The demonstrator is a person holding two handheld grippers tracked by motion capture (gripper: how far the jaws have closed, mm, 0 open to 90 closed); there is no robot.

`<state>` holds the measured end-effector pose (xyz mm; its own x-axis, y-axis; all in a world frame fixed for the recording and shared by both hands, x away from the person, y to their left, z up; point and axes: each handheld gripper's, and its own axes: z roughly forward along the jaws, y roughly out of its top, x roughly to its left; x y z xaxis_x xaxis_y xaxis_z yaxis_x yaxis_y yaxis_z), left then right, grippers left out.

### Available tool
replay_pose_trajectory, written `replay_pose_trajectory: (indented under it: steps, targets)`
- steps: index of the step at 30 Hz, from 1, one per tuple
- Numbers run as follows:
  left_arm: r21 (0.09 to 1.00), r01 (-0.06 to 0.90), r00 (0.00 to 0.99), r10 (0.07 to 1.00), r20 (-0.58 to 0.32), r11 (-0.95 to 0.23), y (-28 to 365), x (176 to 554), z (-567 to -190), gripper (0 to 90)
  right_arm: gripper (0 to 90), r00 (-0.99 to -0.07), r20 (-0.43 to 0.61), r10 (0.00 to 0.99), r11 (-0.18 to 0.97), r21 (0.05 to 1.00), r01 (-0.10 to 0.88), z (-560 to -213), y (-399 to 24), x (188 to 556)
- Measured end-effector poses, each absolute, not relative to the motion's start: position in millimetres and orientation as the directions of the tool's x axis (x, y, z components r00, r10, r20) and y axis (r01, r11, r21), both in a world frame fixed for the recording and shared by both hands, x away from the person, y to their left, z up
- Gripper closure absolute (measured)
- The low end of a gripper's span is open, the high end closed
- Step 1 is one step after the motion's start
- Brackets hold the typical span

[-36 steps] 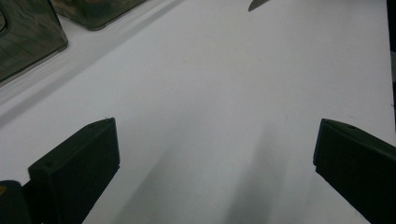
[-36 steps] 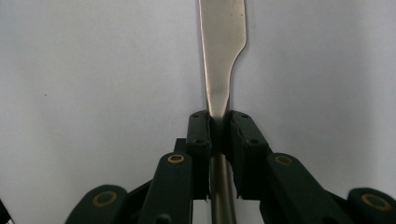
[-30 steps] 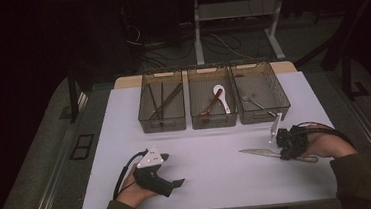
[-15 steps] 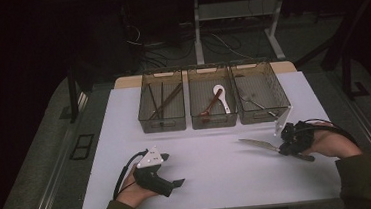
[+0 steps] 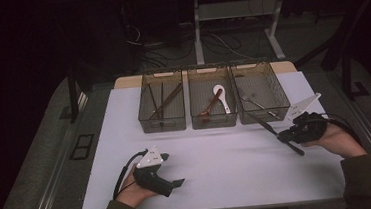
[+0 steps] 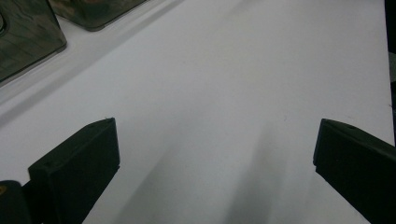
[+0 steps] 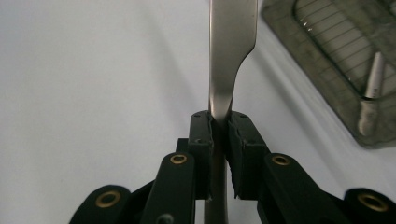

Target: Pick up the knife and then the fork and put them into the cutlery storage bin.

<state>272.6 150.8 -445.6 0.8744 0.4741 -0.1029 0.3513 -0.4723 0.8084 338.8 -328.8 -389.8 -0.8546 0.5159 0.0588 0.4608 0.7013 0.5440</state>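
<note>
A table knife [image 7: 231,56] is clamped at its neck between the jaws of the right gripper [image 7: 220,135], its blade running straight out ahead of the pads. From above, the knife [image 5: 276,130] hangs slanted over the white worktop [image 5: 228,166] near its right edge, tip toward the right-hand bin [image 5: 263,98], and the right gripper [image 5: 285,135] sits just in front of that bin. Three clear bins line the far edge; the middle bin [image 5: 212,105] holds spoons, the left bin [image 5: 161,106] chopsticks. The left gripper [image 5: 174,184] rests near the front left corner, its jaws spread wide with only bare worktop between them.
</note>
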Motion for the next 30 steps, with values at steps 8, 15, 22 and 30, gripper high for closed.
replay_pose_trajectory:
  steps: [8, 15, 22, 30]
  targets:
    - [0.808, 0.351, 0.874, 0.474, -0.102, -0.473, 151, 273, -446, 0.0, 79.7, -0.798, 0.086, 0.596, 0.579, 0.642, 0.502, -391, -341, 340]
    - [0.809, 0.350, 0.874, 0.475, -0.101, -0.473, 152, 272, -445, 0.0, 79.7, -0.749, 0.156, 0.644, 0.451, 0.713, 0.537, -393, -349, 340]
    - [0.810, 0.349, 0.874, 0.476, -0.099, -0.472, 152, 272, -445, 0.0, 79.6, -0.704, 0.190, 0.684, 0.323, 0.787, 0.526, -396, -356, 338]
    - [0.814, 0.349, 0.871, 0.482, -0.099, -0.463, 153, 273, -444, 0.0, 79.7, -0.672, 0.220, 0.707, 0.215, 0.838, 0.501, -393, -364, 335]
